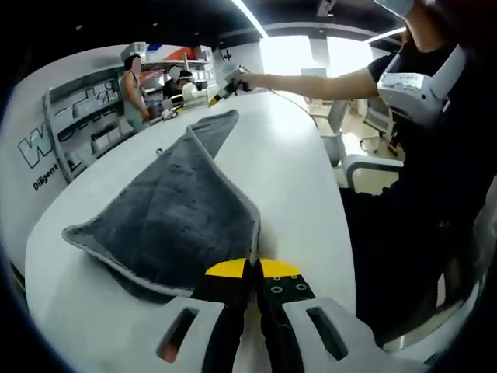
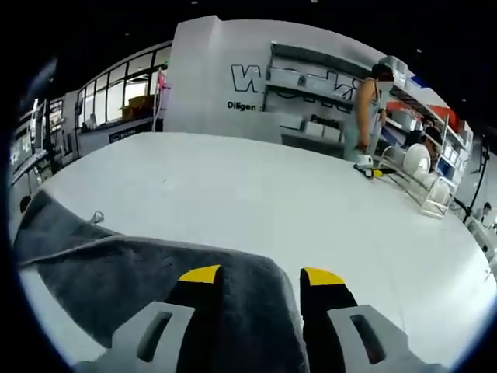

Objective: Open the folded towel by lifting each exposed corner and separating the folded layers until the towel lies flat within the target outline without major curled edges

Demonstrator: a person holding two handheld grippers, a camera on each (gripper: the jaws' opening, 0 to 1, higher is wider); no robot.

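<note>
Left gripper view: your left gripper (image 1: 254, 268) pinches the towel (image 1: 175, 210) edge; your right gripper (image 2: 260, 273) stands apart over the towel.

White table (image 2: 256, 194), wall shelving (image 2: 311, 85) — a person (image 2: 365, 109) standing beside it.

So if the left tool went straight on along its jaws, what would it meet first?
The grey towel: the left tool, jaws together, sits right at its near hemmed edge on the white table. Whether it already pinches that edge is unclear.

left gripper (image 1: 254, 268) fingers closed together; right gripper (image 2: 260, 273) fingers spread apart.
</note>
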